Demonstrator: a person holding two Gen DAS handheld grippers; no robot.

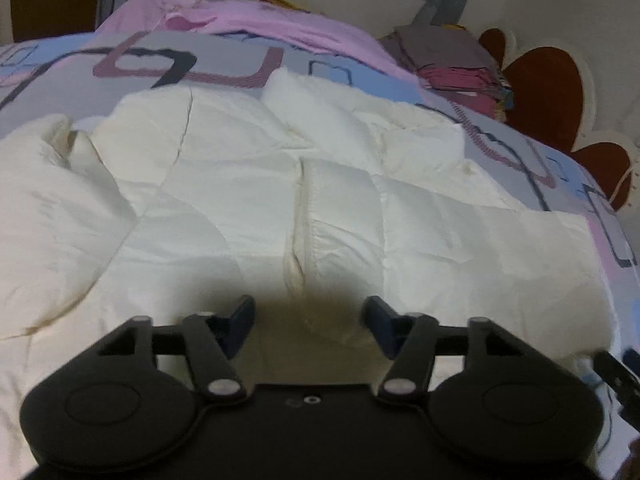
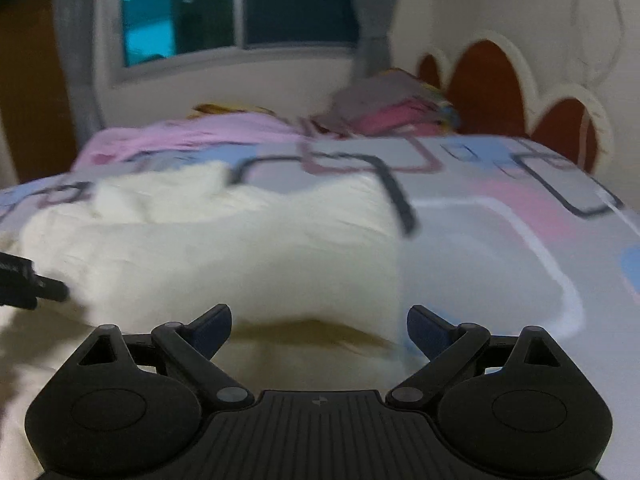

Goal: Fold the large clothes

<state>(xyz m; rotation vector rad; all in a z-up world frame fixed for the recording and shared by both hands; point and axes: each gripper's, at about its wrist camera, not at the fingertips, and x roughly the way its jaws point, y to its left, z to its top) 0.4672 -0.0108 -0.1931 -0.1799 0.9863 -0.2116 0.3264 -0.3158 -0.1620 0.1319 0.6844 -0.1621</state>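
Observation:
A large white quilted jacket [image 1: 256, 200] lies spread on the patterned bed cover [image 1: 200, 60], its front seam running toward me. My left gripper [image 1: 310, 316] is open and empty, just above the jacket's near hem. In the right wrist view the jacket [image 2: 224, 240] lies ahead and to the left, its right edge near the middle. My right gripper [image 2: 320, 326] is open and empty at the jacket's near right corner. The other gripper shows at the edge of each view: the right one in the left wrist view [image 1: 616, 376], the left one in the right wrist view [image 2: 28, 284].
A pink garment [image 1: 256, 20] lies at the bed's far side. A stack of folded clothes [image 1: 452, 64] sits at the far right by the red and cream headboard [image 1: 544, 92]. A window [image 2: 224, 8] and grey curtains are beyond. Bare bed cover [image 2: 500, 240] lies right of the jacket.

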